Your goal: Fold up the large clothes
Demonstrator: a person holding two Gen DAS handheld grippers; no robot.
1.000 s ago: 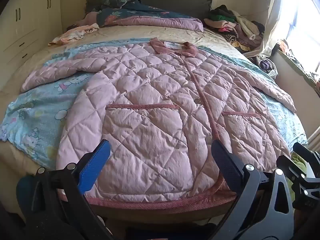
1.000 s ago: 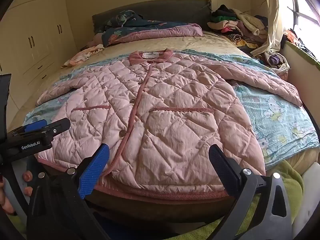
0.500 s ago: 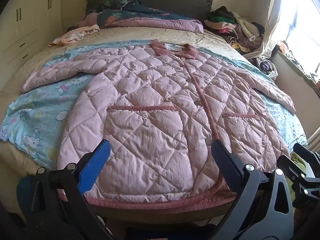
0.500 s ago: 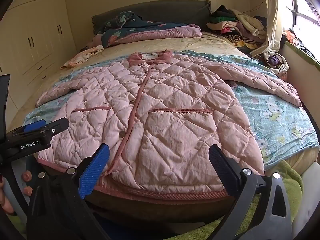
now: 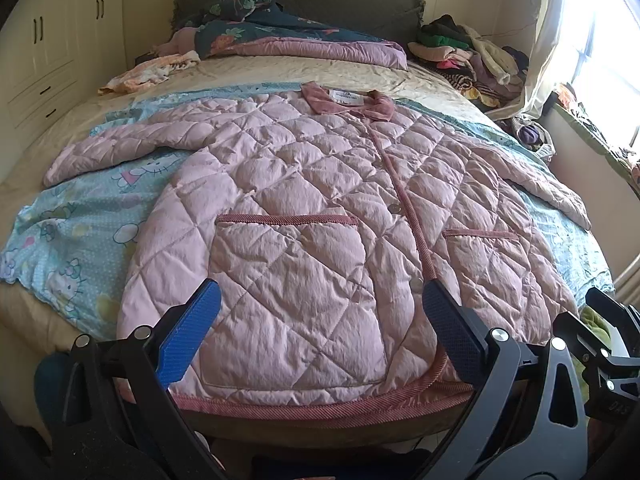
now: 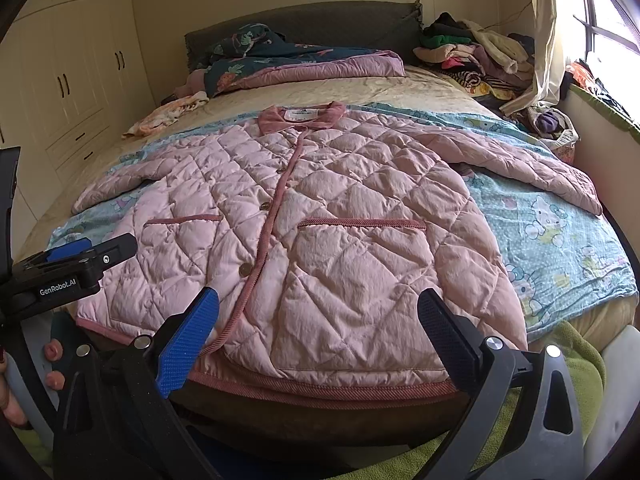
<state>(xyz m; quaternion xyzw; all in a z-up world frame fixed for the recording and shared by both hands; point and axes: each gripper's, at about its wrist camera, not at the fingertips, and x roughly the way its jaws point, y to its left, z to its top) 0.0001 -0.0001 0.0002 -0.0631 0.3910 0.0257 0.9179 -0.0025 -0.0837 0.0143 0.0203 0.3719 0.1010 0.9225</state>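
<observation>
A large pink quilted jacket (image 5: 320,208) (image 6: 320,220) lies flat and face up on the bed, buttoned, collar toward the headboard, both sleeves spread out to the sides. Its dark pink hem runs along the bed's near edge. My left gripper (image 5: 320,320) hovers open just above the hem over the left pocket, holding nothing. My right gripper (image 6: 318,320) is open too, over the hem below the right pocket. The left gripper also shows at the left edge of the right wrist view (image 6: 76,264), held by a hand.
A light blue cartoon sheet (image 5: 72,240) lies under the jacket. Folded bedding (image 5: 288,36) sits at the headboard, a small cloth (image 5: 152,74) at the far left, a heap of clothes (image 5: 472,52) at the far right. Cabinets (image 6: 72,80) line the left wall; a green cloth (image 6: 576,364) lies below right.
Both grippers have drifted slightly forward toward the bed, so the jacket looks a little lower and nearer. The jacket has not moved and both grippers stay open.
</observation>
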